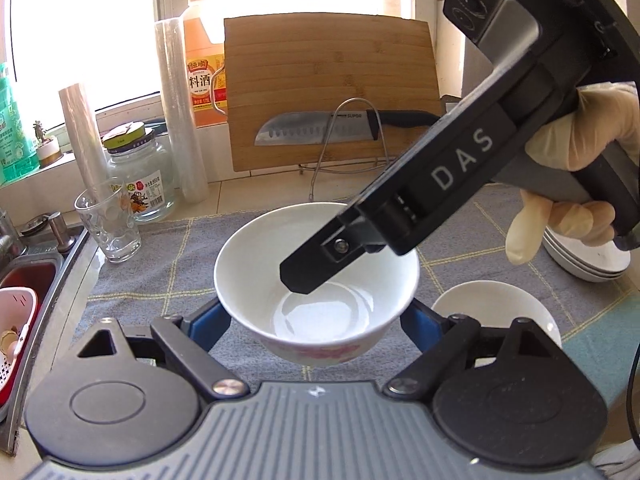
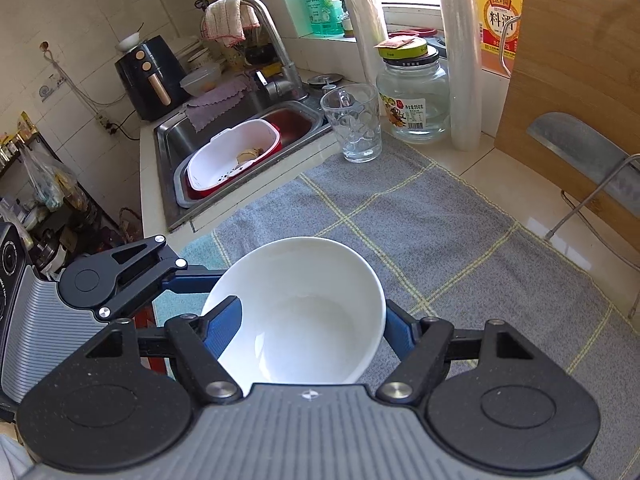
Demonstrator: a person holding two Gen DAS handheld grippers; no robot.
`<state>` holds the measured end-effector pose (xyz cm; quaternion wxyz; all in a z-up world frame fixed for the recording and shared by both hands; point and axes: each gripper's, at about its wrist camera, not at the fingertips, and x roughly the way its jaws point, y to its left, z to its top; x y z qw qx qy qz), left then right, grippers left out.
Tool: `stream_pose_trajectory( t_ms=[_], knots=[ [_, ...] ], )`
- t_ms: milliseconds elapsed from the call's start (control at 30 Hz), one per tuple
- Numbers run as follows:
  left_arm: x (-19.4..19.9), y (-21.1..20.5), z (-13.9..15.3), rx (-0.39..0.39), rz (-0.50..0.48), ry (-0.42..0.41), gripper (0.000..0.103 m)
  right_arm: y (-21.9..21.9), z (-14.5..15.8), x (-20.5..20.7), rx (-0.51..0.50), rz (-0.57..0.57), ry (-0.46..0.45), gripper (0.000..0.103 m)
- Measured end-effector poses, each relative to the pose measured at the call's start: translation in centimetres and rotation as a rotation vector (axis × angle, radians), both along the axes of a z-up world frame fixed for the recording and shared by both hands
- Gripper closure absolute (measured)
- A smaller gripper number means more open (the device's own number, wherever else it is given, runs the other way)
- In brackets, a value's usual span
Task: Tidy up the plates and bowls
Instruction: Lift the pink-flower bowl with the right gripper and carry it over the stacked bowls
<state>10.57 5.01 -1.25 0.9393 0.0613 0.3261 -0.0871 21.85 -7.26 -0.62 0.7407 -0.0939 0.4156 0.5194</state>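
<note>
**Figure. A bowl between two hand-held grippers, seen from both wrist cameras.**

The bowl (image 1: pixel 248 280), white inside with a pink pattern on its outer wall, is clamped across its width by the blue pads of the left gripper (image 1: pixel 316 322). We read it as raised clear of the grey checked cloth (image 1: pixel 168 264).

The right gripper (image 2: pixel 311 312), held in a gloved hand (image 1: pixel 576 152), reaches in from the upper right. One finger (image 1: pixel 304 276) dips inside the bowl. Its own view shows the other finger outside the opposite rim. We cannot tell whether those pads press on the wall or merely straddle it.

We judge this two-sided hold to be steadying the bowl while it is carried. The likely goal is the second bowl (image 1: pixel 496 312), which stands on the cloth just beside it. A stack of plates (image 1: pixel 584 260) sits further right, partly hidden by the hand. Like is thus already grouped with like.

Legible writing:
- "DAS" runs along the right gripper's arm.
- "SUPOR" is on the knife (image 1: pixel 320 130), which rests against the cutting board (image 1: pixel 328 80).
- "料酒" (cooking wine) is on the orange bottle (image 1: pixel 202 72), under the brand 恒顺.
- The glass jar (image 1: pixel 144 176) carries a net-weight line reading 950.
</note>
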Motion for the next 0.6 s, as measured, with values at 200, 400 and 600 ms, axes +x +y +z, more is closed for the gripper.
stream_pose_trajectory(
  t_ms=[200, 400, 600],
  knots=[
    [-1.5, -1.7, 0.3, -0.014, -0.026, 0.007, 0.012, -2.5, 0.3, -1.9, 0.01, -0.02, -0.001, 0.023],
    [-2.4, -3.2, 0.4, -0.015, -0.064, 0.004, 0.012, -4.9, 0.4, -3.2, 0.021, -0.053, -0.008, 0.023],
    [-3.1, -4.3, 0.7, -0.019, -0.102, 0.007, 0.012, -7.1, 0.2, -4.1, 0.02, -0.09, -0.008, 0.022]
  ],
)
